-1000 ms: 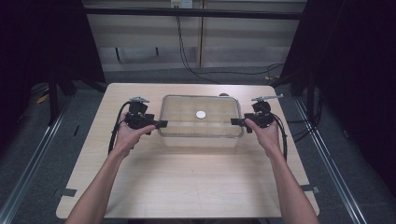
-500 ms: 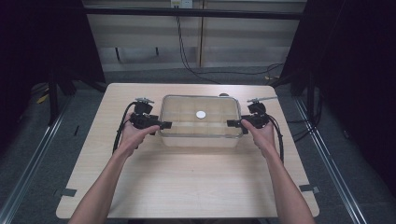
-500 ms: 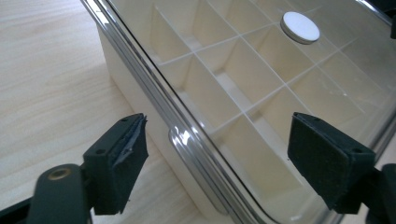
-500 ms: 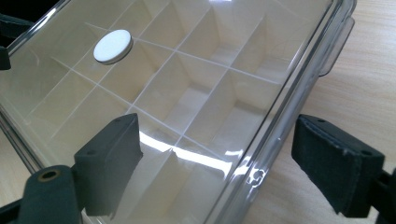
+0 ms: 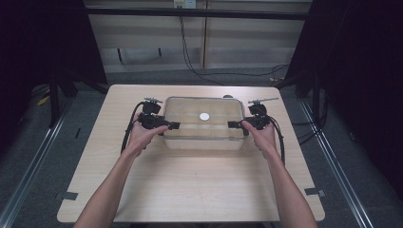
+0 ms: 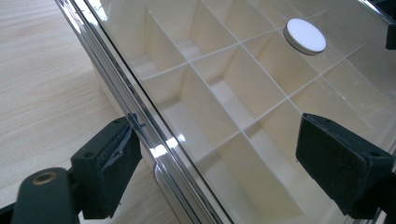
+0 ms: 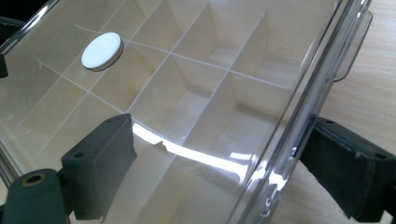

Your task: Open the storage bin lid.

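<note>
While the clear box (image 5: 204, 124) rests on the table (image 5: 190, 190), each spread claw, left (image 5: 172, 126) and right (image 5: 234, 125), straddles an end rim.

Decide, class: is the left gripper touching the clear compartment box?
Cannot tell. In the left gripper view, the left gripper straddles the clear compartment box's edge, jaws wide; contact is unclear.

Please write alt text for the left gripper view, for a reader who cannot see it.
The left tool straddles the edge of a clear lid, one black jaw outside over the wooden table, the other above the lid, not yet closed. Under the lid lie cream compartments, all looking empty. A white round disc sits on the lid.
</note>
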`<state>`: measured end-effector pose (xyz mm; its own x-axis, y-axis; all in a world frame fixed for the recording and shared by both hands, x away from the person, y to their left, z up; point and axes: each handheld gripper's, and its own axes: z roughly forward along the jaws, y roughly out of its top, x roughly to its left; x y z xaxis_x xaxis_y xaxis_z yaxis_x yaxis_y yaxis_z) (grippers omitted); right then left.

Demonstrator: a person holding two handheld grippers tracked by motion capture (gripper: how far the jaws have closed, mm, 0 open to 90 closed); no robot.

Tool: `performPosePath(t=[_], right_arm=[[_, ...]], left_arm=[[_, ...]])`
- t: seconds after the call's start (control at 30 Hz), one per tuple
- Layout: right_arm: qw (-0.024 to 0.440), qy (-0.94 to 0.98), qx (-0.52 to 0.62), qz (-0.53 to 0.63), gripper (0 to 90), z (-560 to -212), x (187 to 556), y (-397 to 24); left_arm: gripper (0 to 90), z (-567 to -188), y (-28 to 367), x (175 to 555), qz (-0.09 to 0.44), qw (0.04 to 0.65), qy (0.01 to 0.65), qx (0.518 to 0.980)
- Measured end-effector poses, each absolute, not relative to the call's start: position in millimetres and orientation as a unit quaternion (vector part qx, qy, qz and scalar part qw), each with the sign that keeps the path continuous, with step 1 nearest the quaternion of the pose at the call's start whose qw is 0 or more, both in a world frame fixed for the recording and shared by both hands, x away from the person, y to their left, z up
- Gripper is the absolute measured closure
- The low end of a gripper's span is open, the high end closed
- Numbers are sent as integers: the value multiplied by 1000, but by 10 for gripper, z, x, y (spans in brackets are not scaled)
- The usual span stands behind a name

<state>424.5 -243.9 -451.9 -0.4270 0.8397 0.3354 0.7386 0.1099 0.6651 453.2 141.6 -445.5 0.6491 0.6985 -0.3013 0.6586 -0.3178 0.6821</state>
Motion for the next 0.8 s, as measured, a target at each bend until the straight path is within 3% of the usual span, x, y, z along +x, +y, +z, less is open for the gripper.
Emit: performPosePath(t=[0.13,0.33,0.63,0.8], right_arm=[[64,741,537,398,92,-4516,4258,-2421],[75,735,544,398,96,-4520,4256,-2392],[86,715,555,416,255,-4506,4216,-2477],[90,712,556,419,253,-4513,4201,-2469]], left_arm=[[136,-4441,1399,4536,29,401,420,813],[203,-4460,1452,4533,26,416,429,801],[228,-4446,1472,4512,27,422,425,800],[238,-4468,1491,4499,25,428,426,797]])
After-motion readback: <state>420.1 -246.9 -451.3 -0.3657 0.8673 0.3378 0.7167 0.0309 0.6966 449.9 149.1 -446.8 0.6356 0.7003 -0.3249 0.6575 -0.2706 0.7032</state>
